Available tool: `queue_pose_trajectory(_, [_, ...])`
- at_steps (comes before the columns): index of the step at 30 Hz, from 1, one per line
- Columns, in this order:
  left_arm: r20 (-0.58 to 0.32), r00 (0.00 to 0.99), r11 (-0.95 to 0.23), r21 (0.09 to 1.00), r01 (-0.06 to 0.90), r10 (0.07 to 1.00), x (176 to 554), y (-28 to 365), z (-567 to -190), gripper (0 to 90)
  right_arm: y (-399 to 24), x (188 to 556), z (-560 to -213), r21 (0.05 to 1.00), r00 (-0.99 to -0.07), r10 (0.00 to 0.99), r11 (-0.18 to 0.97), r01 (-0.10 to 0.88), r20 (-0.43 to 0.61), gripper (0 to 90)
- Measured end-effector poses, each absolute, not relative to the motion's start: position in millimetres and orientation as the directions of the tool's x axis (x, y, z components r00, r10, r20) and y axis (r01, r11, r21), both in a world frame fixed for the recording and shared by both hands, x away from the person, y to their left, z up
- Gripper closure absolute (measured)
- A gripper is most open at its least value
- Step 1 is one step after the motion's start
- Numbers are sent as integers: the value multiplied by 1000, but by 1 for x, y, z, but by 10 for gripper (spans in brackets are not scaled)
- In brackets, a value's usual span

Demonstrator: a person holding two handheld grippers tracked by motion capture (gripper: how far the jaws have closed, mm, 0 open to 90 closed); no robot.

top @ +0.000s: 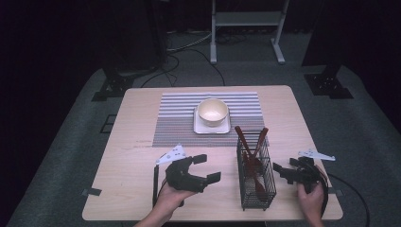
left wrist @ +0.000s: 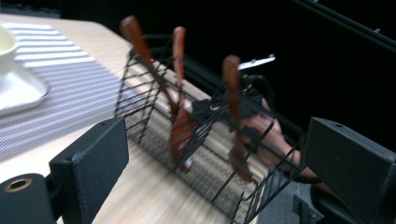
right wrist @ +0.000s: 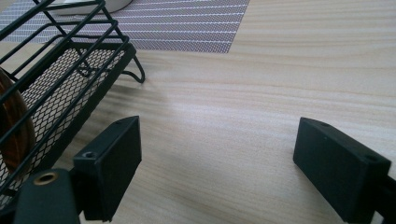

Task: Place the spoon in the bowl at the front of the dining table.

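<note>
The left gripper (top: 206, 168) is held in the person's left hand (top: 171, 195), to the left of the tongs (top: 249, 146), with its jaws wide apart and empty. The right gripper (top: 282, 172) is to their right, in the right hand (top: 311, 201), jaws also apart and holding nothing.

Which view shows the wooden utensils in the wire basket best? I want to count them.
The left gripper view: three brown utensils stand apart in the wire basket, handles up, though blurred. The high view shows them small and crossing from above. The right gripper view catches one brown edge behind the mesh.
</note>
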State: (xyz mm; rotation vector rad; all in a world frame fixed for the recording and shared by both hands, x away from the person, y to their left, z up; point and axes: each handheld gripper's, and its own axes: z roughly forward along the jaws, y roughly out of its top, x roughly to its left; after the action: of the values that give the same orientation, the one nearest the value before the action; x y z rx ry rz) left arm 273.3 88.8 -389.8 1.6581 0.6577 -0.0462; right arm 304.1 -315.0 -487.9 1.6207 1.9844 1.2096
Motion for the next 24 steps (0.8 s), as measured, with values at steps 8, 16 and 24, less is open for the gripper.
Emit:
queue_pose_trajectory(8, [-365,866,-74,908,412,343,278,57,-371,89,-315,304,-488,758,-319,909,7,653,267,140])
queue_pose_trajectory(16, [-357,873,-97,908,408,332,285,39,-366,121,-315,304,-488,759,-324,908,10,652,266,141])
queue_pose_trajectory(24, [-362,873,-118,901,418,328,292,23,-365,148,-315,304,-488,758,-325,907,9,653,269,141])
